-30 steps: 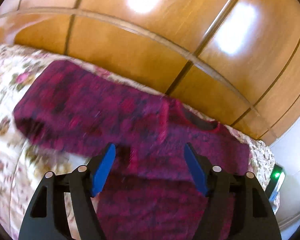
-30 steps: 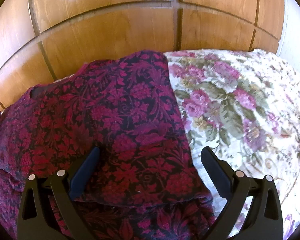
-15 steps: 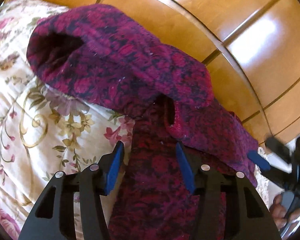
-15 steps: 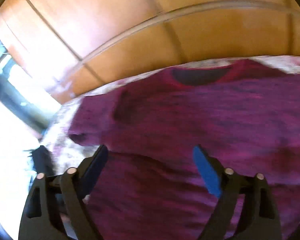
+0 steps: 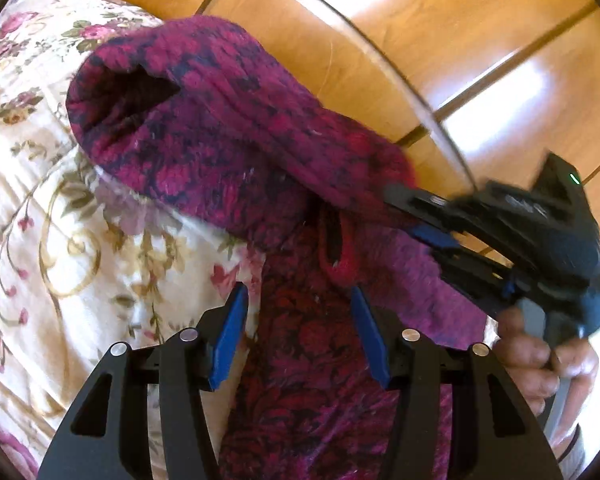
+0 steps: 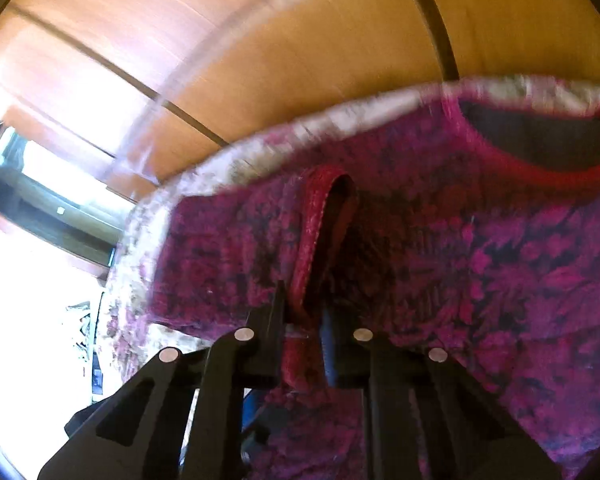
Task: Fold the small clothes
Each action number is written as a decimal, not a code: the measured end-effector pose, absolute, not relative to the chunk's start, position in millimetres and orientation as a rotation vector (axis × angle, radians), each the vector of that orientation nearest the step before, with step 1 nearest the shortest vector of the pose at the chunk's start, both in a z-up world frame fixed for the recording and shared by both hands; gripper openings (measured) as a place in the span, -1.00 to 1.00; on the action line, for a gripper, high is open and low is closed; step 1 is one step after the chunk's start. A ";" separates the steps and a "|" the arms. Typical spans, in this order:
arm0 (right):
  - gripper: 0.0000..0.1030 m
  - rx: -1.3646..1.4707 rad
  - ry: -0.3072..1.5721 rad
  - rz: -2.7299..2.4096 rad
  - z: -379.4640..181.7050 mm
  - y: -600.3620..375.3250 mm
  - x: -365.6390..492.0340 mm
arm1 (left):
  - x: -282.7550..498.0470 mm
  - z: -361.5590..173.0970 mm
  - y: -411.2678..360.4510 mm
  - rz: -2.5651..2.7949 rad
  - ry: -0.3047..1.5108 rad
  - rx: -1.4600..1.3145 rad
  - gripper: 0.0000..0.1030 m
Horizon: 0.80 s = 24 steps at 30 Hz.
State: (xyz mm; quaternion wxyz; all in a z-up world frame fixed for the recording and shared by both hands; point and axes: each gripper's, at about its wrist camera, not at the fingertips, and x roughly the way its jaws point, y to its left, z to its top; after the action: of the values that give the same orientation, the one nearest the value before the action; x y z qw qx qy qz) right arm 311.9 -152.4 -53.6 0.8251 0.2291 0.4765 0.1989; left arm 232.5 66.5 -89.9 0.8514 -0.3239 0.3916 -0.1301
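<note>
The right gripper (image 6: 304, 344) had just closed its fingers on the magenta floral knitted sweater (image 5: 220, 152); the left gripper's (image 5: 300, 336) fingers stood apart over the sweater on the floral-quilted bed (image 5: 60, 240).

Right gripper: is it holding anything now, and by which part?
Yes. The right gripper has just closed on the magenta floral knit sweater, pinching its red-hemmed cuff. The left gripper is open, holding nothing.

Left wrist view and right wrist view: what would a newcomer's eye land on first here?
The magenta and dark floral knitted sweater, bunched on the cream floral bedspread in front of glossy wooden wardrobe doors. Next, the right gripper, whose jaws have just been closing, pinching the sweater's red-edged sleeve cuff. The left gripper hangs half open over the sweater, gripping nothing.
</note>
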 end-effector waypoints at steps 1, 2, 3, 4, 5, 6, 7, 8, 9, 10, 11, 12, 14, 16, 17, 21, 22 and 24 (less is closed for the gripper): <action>-0.75 0.473 0.975 0.421 -41.7 -156.3 305.5 | 234.6 -88.2 68.1 -0.273 0.820 -0.681 0.03; -0.76 0.464 0.952 0.418 -34.7 -159.3 302.0 | 236.7 -87.0 68.5 -0.269 0.818 -0.678 0.03; -0.76 0.452 0.924 0.412 -25.6 -162.8 295.8 | 239.1 -85.0 68.2 -0.267 0.814 -0.673 0.03; -0.76 0.434 0.901 0.400 -19.1 -165.2 291.9 | 240.6 -83.2 66.8 -0.267 0.808 -0.670 0.03; -0.76 0.406 0.875 0.376 -12.2 -168.1 287.2 | 242.2 -81.0 65.5 -0.268 0.801 -0.667 0.03; -0.76 0.386 0.857 0.354 -7.2 -173.8 284.2 | 243.0 -79.1 64.0 -0.271 0.795 -0.666 0.03; -0.77 0.373 0.843 0.330 -4.3 -180.7 280.8 | 244.7 -76.7 61.6 -0.275 0.791 -0.663 0.03; -0.77 0.366 0.830 0.304 -2.1 -186.8 279.1 | 246.1 -75.3 59.2 -0.277 0.789 -0.660 0.03; -0.77 0.364 0.819 0.285 0.2 -193.2 275.7 | 247.3 -74.7 56.9 -0.277 0.790 -0.656 0.03; -0.77 0.367 0.805 0.257 1.9 -203.7 271.8 | 249.3 -75.0 53.1 -0.277 0.795 -0.647 0.03; -0.77 0.371 0.797 0.239 1.0 -212.2 269.7 | 252.3 -76.2 49.5 -0.275 0.801 -0.640 0.03; -0.77 0.378 0.789 0.217 3.0 -224.1 265.9 | 256.7 -77.0 45.2 -0.273 0.808 -0.634 0.03; -0.77 0.388 0.772 0.163 3.9 -245.1 258.7 | 261.2 -78.0 40.8 -0.266 0.818 -0.617 0.03; -0.77 0.394 0.761 0.110 4.3 -264.8 253.4 | 266.2 -79.7 36.6 -0.252 0.831 -0.588 0.03; -0.77 0.398 0.756 0.073 3.2 -278.0 248.7 | 269.3 -79.8 34.3 -0.251 0.835 -0.580 0.03; -0.77 0.430 0.769 -0.026 -12.6 -317.1 231.9 | 277.0 -83.1 29.7 -0.243 0.855 -0.562 0.03; -0.77 0.434 0.776 -0.041 -16.4 -323.9 228.4 | 279.5 -82.7 27.2 -0.241 0.858 -0.555 0.03; -0.77 0.452 0.801 -0.068 -30.1 -335.8 219.9 | 290.7 -81.1 15.1 -0.235 0.859 -0.535 0.03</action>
State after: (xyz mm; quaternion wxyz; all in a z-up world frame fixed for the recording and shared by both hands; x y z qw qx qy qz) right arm 219.9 -335.8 -30.1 0.8955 0.2182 0.3865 -0.0330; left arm 290.7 15.1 -81.1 0.8681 -0.2556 0.4105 -0.1123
